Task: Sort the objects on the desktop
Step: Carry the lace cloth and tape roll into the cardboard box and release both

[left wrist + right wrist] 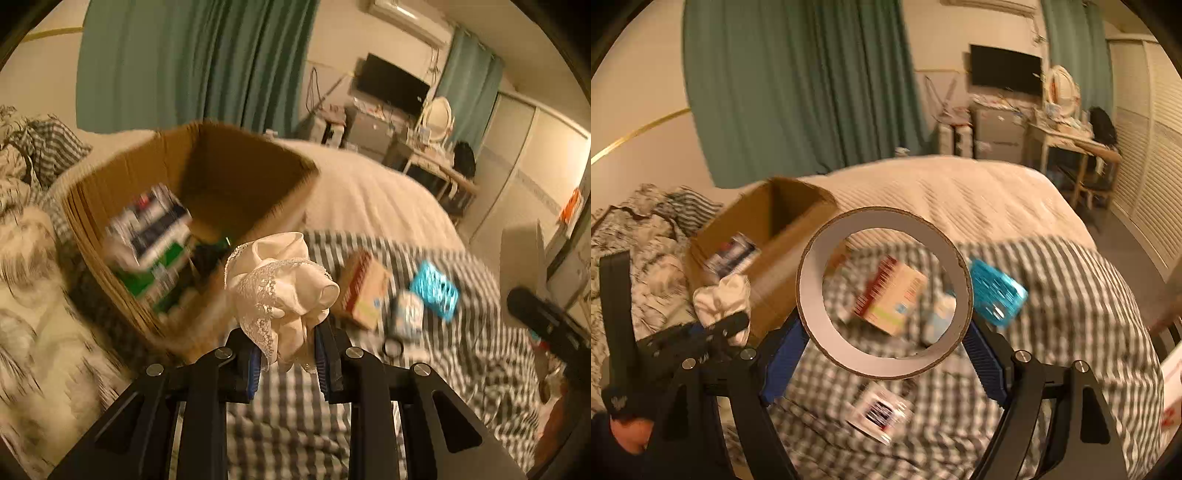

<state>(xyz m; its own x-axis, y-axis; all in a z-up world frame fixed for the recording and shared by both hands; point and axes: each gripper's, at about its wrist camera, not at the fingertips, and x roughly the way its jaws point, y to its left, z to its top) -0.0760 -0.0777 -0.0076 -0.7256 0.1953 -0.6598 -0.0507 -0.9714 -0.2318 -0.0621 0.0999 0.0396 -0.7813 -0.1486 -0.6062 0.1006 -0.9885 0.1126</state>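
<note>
My left gripper [286,354] is shut on a crumpled white lace cloth [280,280] and holds it above the checked bedspread, just right of an open cardboard box [255,177] with packets inside. My right gripper [886,332] is shut on a wide tape roll [812,295], held up over the bed. Through the roll I see a tan and red carton [890,295]. The left gripper with the cloth [722,299] shows at the left of the right wrist view, beside the box [775,280].
On the checked bedspread [369,387] lie the tan carton [364,291], a turquoise object [436,291], a small white and blue item [406,314] and a small printed packet [879,410]. A crumpled patterned quilt [33,295] lies left of the box. A desk and monitor stand far back.
</note>
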